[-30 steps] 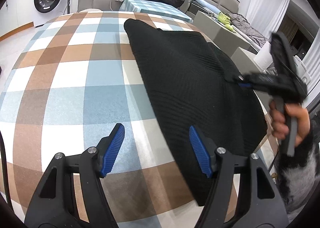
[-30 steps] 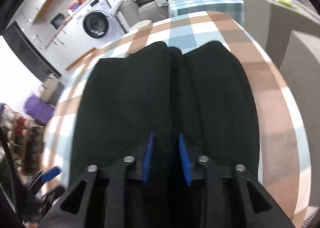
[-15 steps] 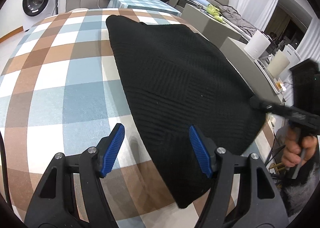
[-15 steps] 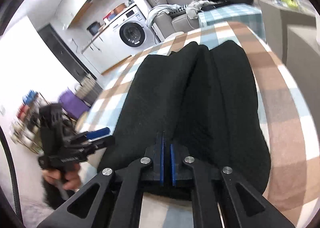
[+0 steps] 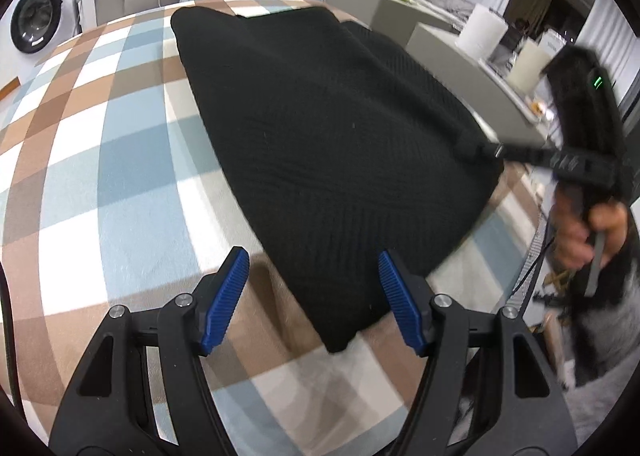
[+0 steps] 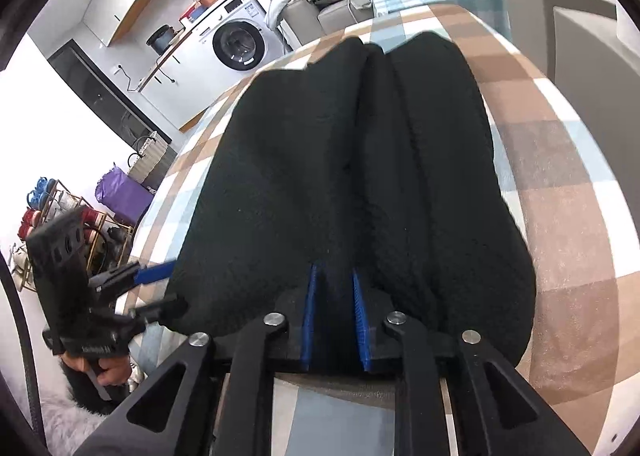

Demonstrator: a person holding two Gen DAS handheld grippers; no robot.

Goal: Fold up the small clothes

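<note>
Checked tablecloth (image 5: 100,176) — black ribbed knit (image 5: 320,144)

A black knit garment (image 5: 320,144) lies on the checked tablecloth (image 5: 120,160).

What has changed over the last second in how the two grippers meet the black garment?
The right gripper closed on the black knitted garment's near edge, then its fingers just eased slightly apart, cloth between them. The left gripper, open throughout, now straddles the near corner. The garment stays on the checked tablecloth.

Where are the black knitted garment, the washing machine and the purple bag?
black knitted garment (image 5: 320,144): left wrist view, middle of the knit.
washing machine (image 6: 239,44): right wrist view, round door.
purple bag (image 6: 124,194): right wrist view, its front side.
</note>
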